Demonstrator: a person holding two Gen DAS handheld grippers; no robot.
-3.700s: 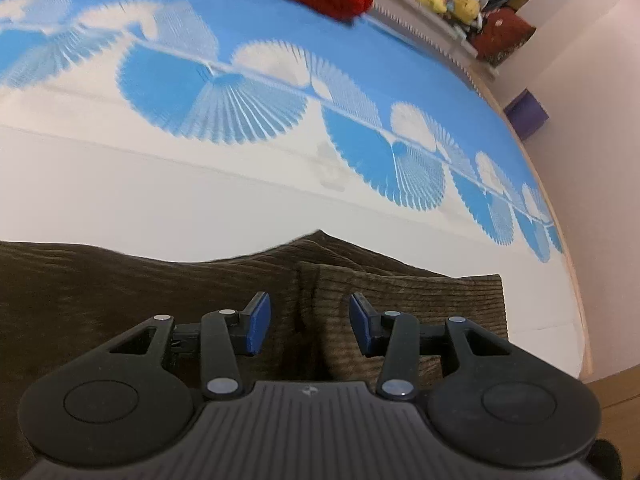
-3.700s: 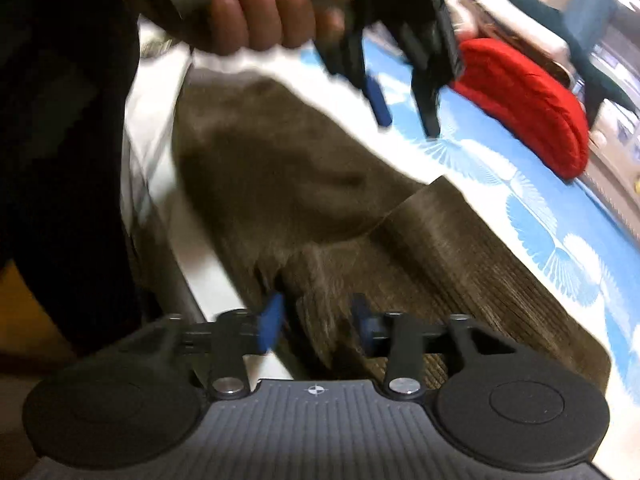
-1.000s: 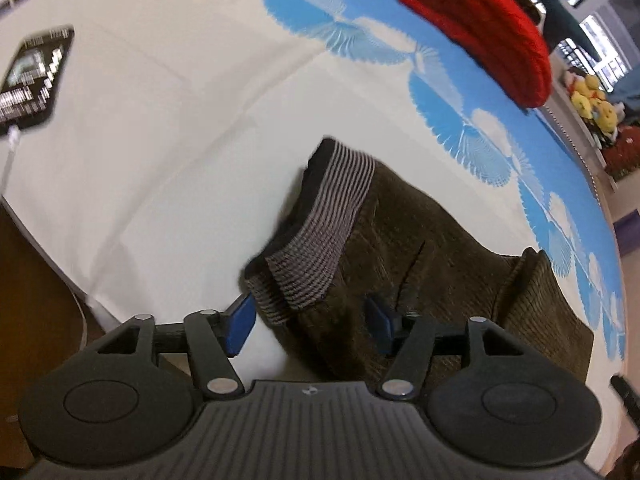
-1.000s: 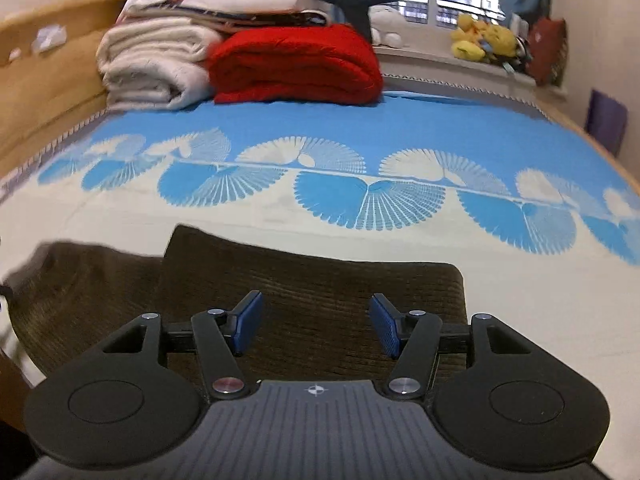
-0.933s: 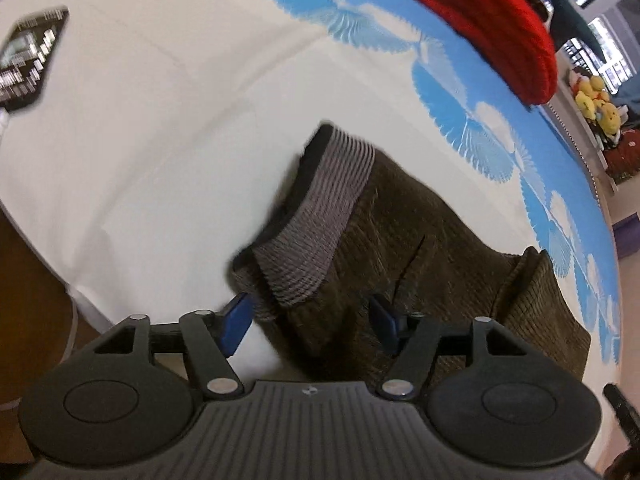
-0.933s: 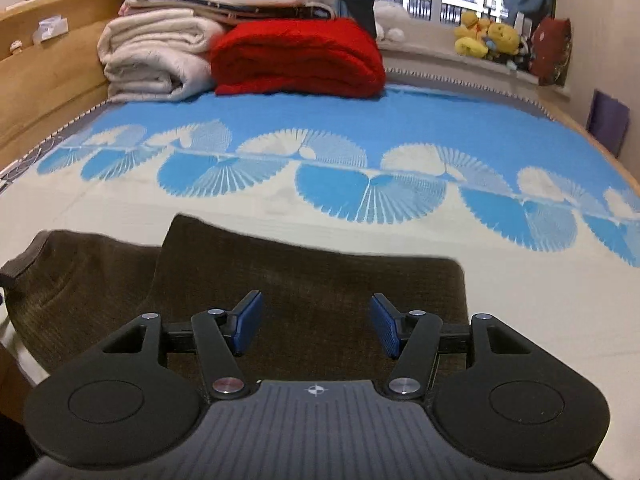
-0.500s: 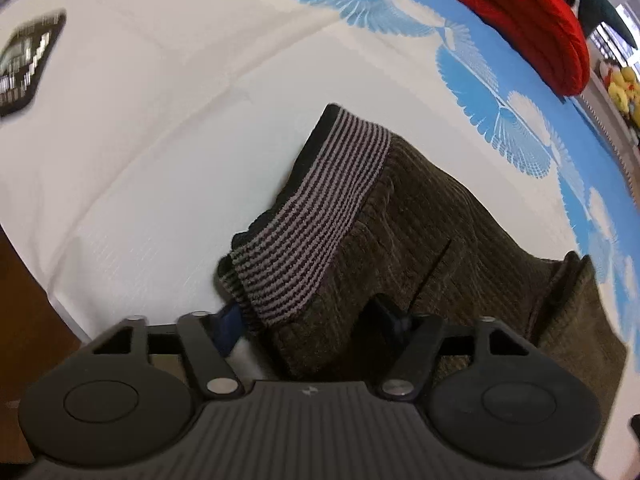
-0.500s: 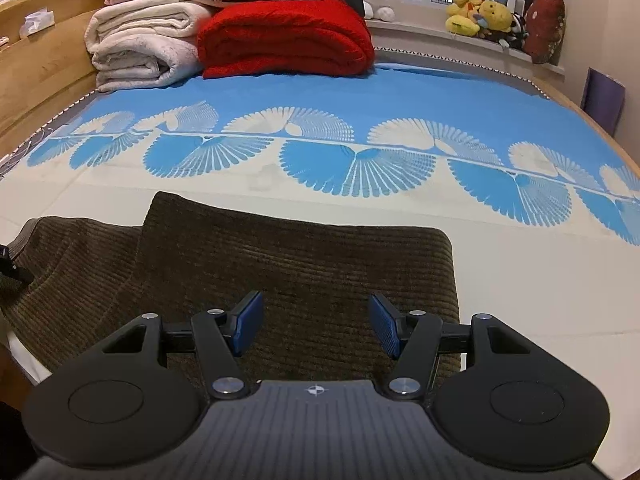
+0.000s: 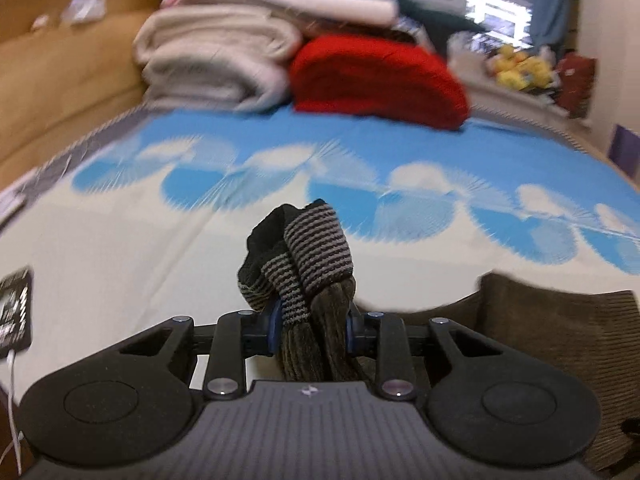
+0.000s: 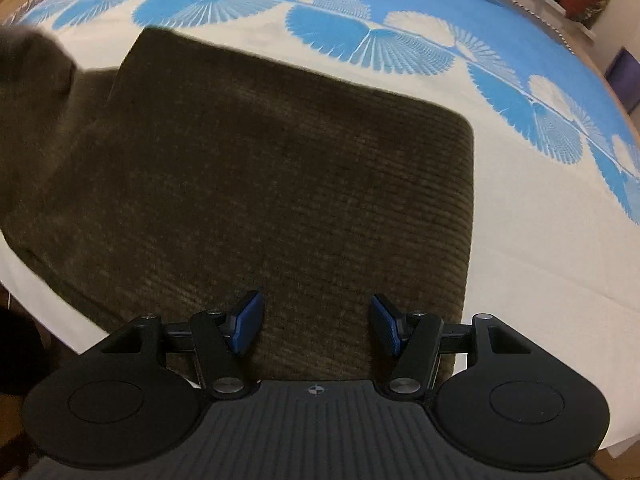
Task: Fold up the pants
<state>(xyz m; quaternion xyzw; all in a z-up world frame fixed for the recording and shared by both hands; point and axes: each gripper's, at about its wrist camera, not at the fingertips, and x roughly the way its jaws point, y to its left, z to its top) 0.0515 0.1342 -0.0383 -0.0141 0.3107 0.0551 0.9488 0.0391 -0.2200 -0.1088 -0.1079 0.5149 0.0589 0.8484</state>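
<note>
Brown corduroy pants [image 10: 280,184] lying on a bed sheet [image 10: 540,260], white near the front and blue with white fan shapes farther back. Folded part spread flat and wide under the right gripper [image 10: 316,326]. Right gripper pointing steeply down at the cloth, blue pads [image 10: 246,324] standing well apart, nothing between them, nothing held. Whether the pads touch the cloth below: cannot tell.

Stripy waistband [image 9: 304,256] of the pants bunched up and pinched in the left gripper [image 9: 310,330]. Jaws closing in on it, pads pressed tight on both sides of the brown cloth. Band sticking up above the gripper, grey and black stripes, with a dark lining showing at the top. Rest of the pants trailing off to the right in the left wrist view, flat on the sheet.

A blurry dark grey lump [image 10: 28,64] at the far left edge of the right wrist view, over the pants: too blurred to tell what.

Far back on the bed, a red folded blanket [image 9: 376,80] beside a pile of pale folded blankets [image 9: 216,60]. Yellow soft toys [image 9: 516,68] on the ledge by the window. A dark phone-like thing [image 9: 14,308] with a white cord at the left edge of the sheet. Wooden bed frame [image 9: 60,68] along the left side.
</note>
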